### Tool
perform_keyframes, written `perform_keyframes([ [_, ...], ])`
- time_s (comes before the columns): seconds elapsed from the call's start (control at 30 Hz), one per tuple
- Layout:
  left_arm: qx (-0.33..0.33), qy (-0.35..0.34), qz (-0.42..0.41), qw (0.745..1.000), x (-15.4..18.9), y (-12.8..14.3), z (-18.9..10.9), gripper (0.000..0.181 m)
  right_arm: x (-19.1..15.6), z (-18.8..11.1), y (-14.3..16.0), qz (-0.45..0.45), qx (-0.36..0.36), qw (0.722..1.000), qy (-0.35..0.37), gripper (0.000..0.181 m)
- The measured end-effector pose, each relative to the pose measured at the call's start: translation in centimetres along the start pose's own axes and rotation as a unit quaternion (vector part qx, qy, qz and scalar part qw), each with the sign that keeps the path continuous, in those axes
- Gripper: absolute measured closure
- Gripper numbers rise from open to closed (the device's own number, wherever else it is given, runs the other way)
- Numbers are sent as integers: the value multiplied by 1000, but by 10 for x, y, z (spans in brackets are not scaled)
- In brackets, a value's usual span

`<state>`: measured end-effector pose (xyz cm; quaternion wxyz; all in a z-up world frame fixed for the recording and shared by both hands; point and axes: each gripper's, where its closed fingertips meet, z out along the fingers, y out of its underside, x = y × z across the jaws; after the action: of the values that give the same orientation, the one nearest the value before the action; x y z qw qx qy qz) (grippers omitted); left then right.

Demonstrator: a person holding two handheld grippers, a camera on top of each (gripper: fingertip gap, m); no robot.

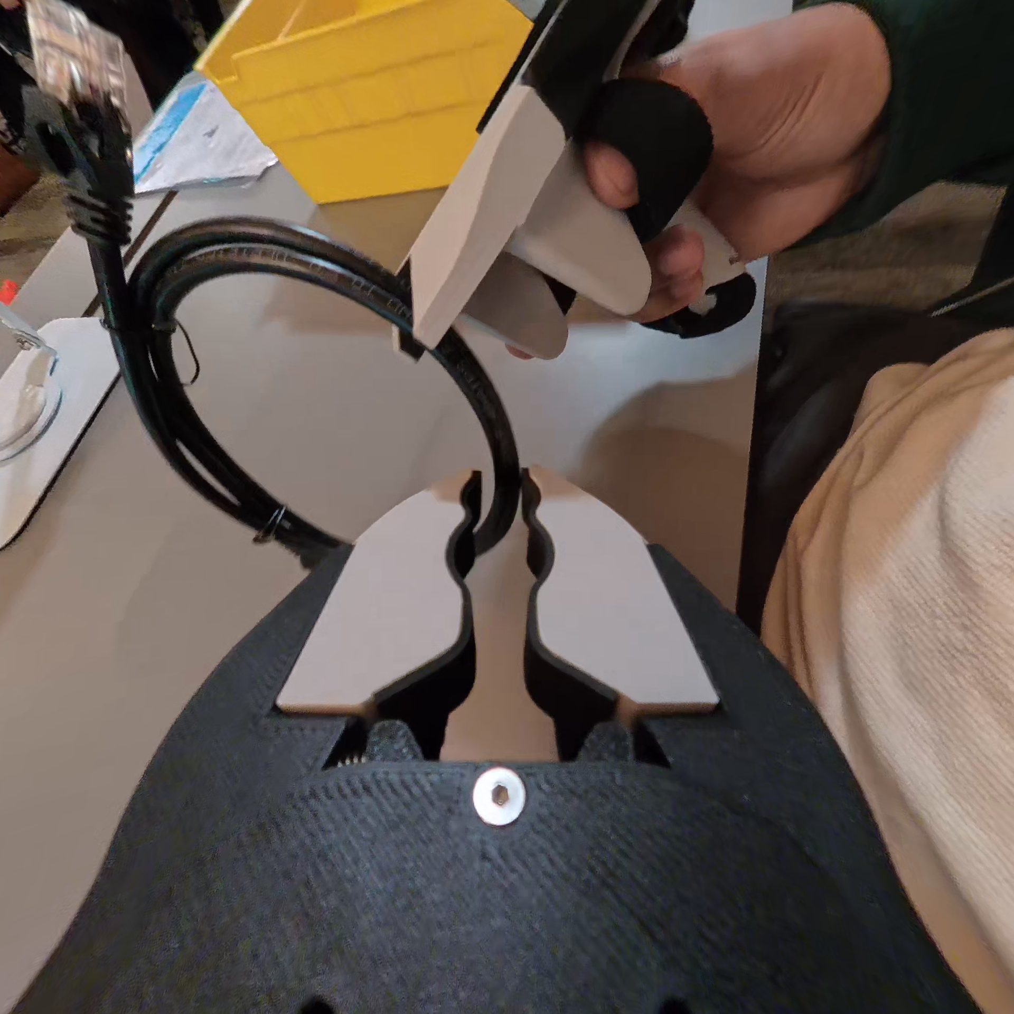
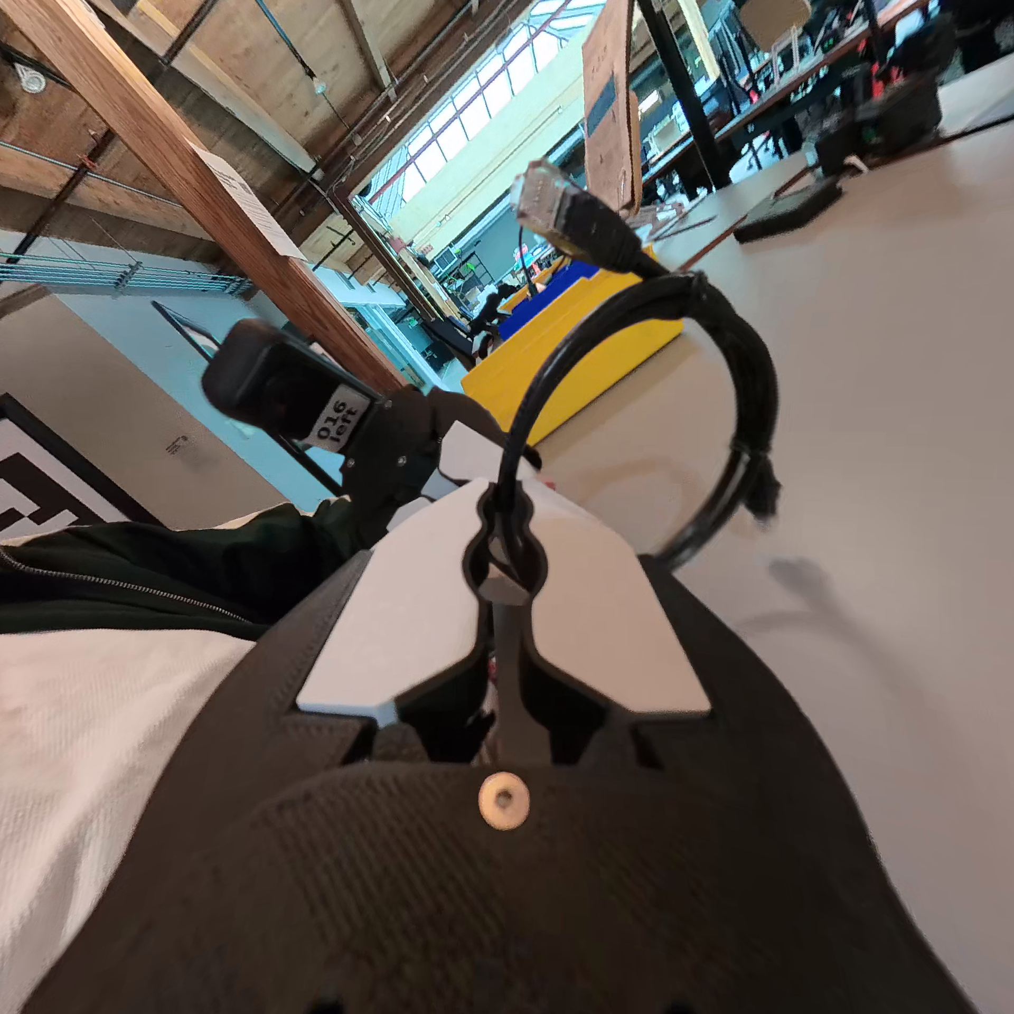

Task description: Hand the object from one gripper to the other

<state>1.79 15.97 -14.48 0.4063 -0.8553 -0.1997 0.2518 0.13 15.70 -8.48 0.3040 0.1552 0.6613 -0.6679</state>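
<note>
Black and rubbery, the coiled cable (image 1: pixel 307 384) hangs in the air above the pale table (image 1: pixel 274 548) as a tied hoop with a clear-tipped plug (image 2: pixel 548 203) standing up from it, and the right gripper (image 2: pixel 502 505) has its white fingers pinched tight on a strand at the near left of the hoop. The left gripper (image 1: pixel 499 488) has its scalloped jaws only narrowly parted around the hoop's near arc, so I judge the handover is midway. Next the left must close firmly before the right lets go; behind sits a glossy yellow bin (image 1: pixel 373 93).
</note>
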Motion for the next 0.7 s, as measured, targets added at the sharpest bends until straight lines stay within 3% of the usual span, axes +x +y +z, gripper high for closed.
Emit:
perform_keyframes([
  [0.03,12,4,-13,1000,-1,-3,-1,161,-2,-2,-4,-10,6,1000,-1,176],
  [0.23,108,67,-159,979,-16,-16,-15,147,-20,-16,-28,-55,55,996,-49,176],
  [0.43,210,208,-372,880,-25,-22,-24,157,-69,-20,-32,-112,72,977,-166,175],
  [0.57,282,305,-401,817,-16,-44,-39,151,-90,-20,-29,-131,84,966,-208,175],
  [0.7,310,347,-393,793,-9,-52,-48,155,-102,-25,-32,-111,98,957,-248,175],
])
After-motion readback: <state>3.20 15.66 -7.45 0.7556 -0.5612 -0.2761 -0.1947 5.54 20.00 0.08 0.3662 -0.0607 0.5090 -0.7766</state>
